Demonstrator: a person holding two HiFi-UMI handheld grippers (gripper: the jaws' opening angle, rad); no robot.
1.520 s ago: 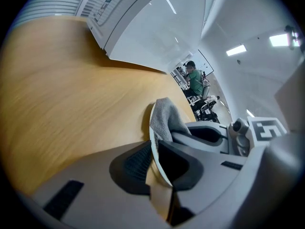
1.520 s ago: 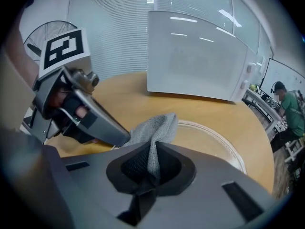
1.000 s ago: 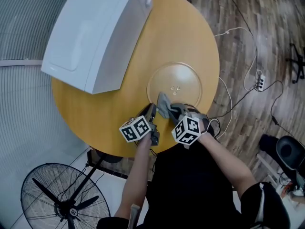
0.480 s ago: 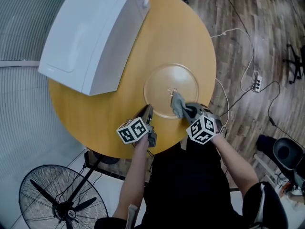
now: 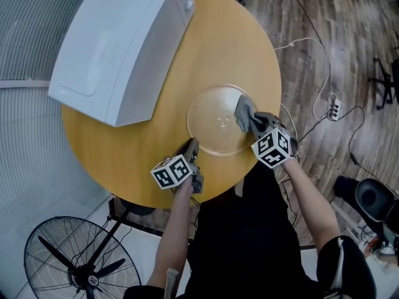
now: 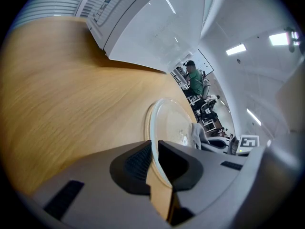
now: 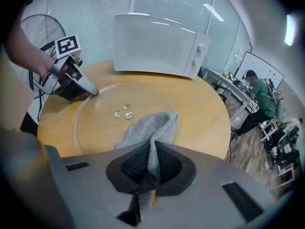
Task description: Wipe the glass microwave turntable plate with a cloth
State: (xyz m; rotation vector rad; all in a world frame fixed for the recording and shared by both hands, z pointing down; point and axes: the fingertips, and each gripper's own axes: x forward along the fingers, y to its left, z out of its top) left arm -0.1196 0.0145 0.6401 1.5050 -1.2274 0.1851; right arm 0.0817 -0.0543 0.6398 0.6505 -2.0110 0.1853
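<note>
The clear glass turntable plate [image 5: 218, 124] lies flat on the round wooden table [image 5: 149, 161]. My left gripper [image 5: 191, 147] is shut on the plate's near rim; in the left gripper view the rim [image 6: 153, 142] runs between the two pads. My right gripper [image 5: 254, 123] is shut on a grey cloth [image 5: 243, 111], which rests on the right part of the plate. In the right gripper view the cloth [image 7: 148, 127] bunches up from between the jaws onto the plate [image 7: 109, 101], with the left gripper [image 7: 76, 86] at the plate's far rim.
A white microwave [image 5: 118, 42] stands on the table's far left, close to the plate. A floor fan [image 5: 78, 260] stands below the table's near left edge. Cables and a power strip [image 5: 333, 108] lie on the wooden floor to the right. A person in green [image 7: 260, 99] sits far off.
My right gripper has swept the cloth from the plate's near edge across to its right side. The left gripper has kept its hold on the rim in the same place.
</note>
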